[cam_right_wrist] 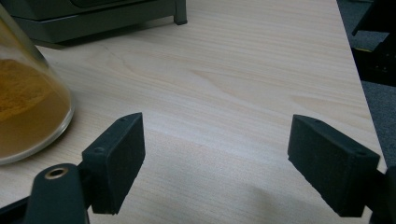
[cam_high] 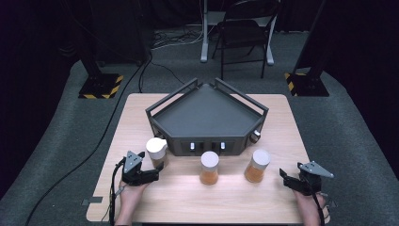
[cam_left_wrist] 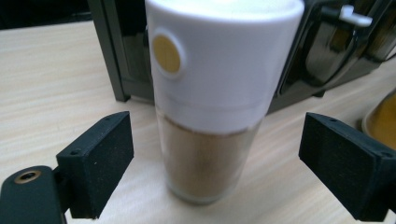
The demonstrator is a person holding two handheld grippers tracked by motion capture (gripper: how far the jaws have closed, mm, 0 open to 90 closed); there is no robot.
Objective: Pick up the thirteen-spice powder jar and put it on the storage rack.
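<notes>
Three jars stand in a loose row on the tabletop (cam_high: pixel 188 197), and we take things from biggest down. Largest is that pale wooden tabletop itself, seen from the high view with grey floor around it. Next comes the dark rack (cam_high: pixel 207 117), a five-sided tray with raised rails, set toward the far middle of the tabletop, its front wall facing us.

Then the jars, all just in front of the rack. We see the left jar (cam_high: pixel 156 151) by the rack's near-left corner, white cap on top and brownish powder below; the left gripper view shows it upright, a round yellow spot on its cap (the glass base blurs a little). The middle jar (cam_high: pixel 209 167) stands before the rack's front wall, and the right jar (cam_high: pixel 257 165), tilted in the high view, sits off the rack's near-right corner; both hold orange powder.

Smallest are the tools. Our left gripper (cam_high: pixel 157 175) lies just beside the left jar, and its fingers (cam_left_wrist: pixel 100 158) stand wide on either side of the jar without touching it. Our right gripper (cam_high: pixel 283 175) hangs near the tabletop's right edge, apart from the right jar; its fingers (cam_right_wrist: pixel 119 156) are spread wide over bare wood, nothing between them.
</notes>
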